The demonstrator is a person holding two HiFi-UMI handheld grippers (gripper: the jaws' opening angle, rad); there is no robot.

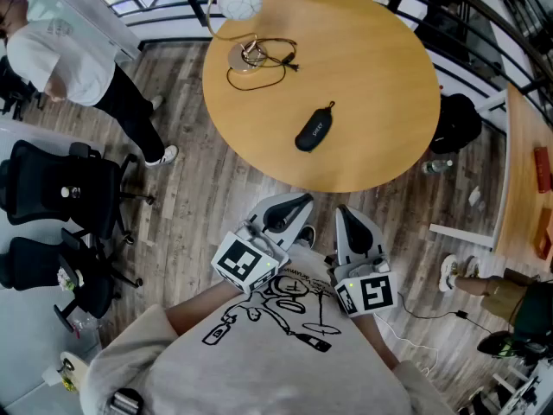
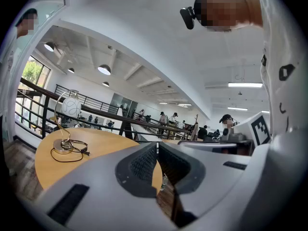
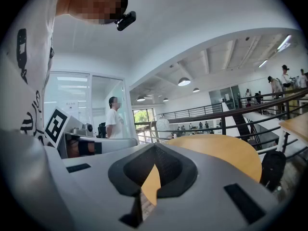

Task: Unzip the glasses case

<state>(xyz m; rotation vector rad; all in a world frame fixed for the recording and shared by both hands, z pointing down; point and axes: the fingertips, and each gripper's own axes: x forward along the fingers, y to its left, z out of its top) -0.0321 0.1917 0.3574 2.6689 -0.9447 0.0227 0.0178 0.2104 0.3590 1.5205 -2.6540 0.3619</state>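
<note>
Two closed, empty: left claw point(image 2: 157, 145), right claw point(image 3: 154, 147); glasses case point(image 1: 314, 130) only in head view

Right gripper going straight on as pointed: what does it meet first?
Likely the round table, at its near edge, short of the glasses case; only air lies before the right gripper. Height unclear.

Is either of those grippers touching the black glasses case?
Apart. Head view shows the left gripper and right gripper by the person's chest, floor between them and the glasses case on the table.
</note>
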